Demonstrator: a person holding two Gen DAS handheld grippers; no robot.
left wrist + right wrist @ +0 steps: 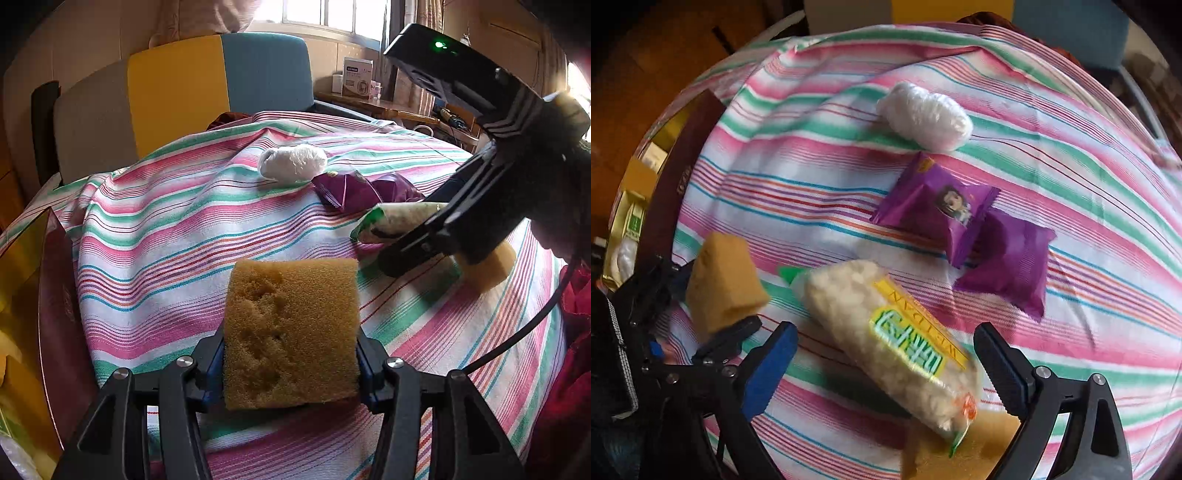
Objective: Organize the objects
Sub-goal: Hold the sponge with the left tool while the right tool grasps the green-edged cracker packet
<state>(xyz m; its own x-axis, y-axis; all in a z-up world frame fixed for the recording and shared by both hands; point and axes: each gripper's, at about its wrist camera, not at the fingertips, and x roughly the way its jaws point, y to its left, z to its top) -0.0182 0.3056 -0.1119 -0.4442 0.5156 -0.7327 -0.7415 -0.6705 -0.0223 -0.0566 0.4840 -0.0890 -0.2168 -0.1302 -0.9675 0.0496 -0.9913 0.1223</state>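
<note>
**Crinkly plastic under wide jaws: the snack pack could slide away**

Crinkly clear plastic wraps the snack pack (886, 350), which lies slantwise on the striped cloth (1052, 147) over the counter. The right gripper (886, 365) hangs above it with jaws spread wide, one finger on each side of the pack, neither pad touching it. Just past the pack's near end lies a loose yellow sponge (960, 443), partly under the wrapper's corner.

The left gripper (291, 354) pinches a second sponge (291, 332) firmly between its pads, held off the cloth and beside the pack.

Risks, as I judge them:
- The pack lies at an angle to the jaws, so a close may catch only a corner and spin it out.
- The slick film and loose contents may deform and slip once lifted.
- The loose sponge touching the pack may get pinched along with it.
- The two purple packets (960, 229), just beyond the pack, and the white bundle (923, 114) farther off could be nudged if the pack skids.
- The soft cloth may bunch under the fingertips.

The open box (665, 177), well off to the pack's far side, looks like the destination.
</note>
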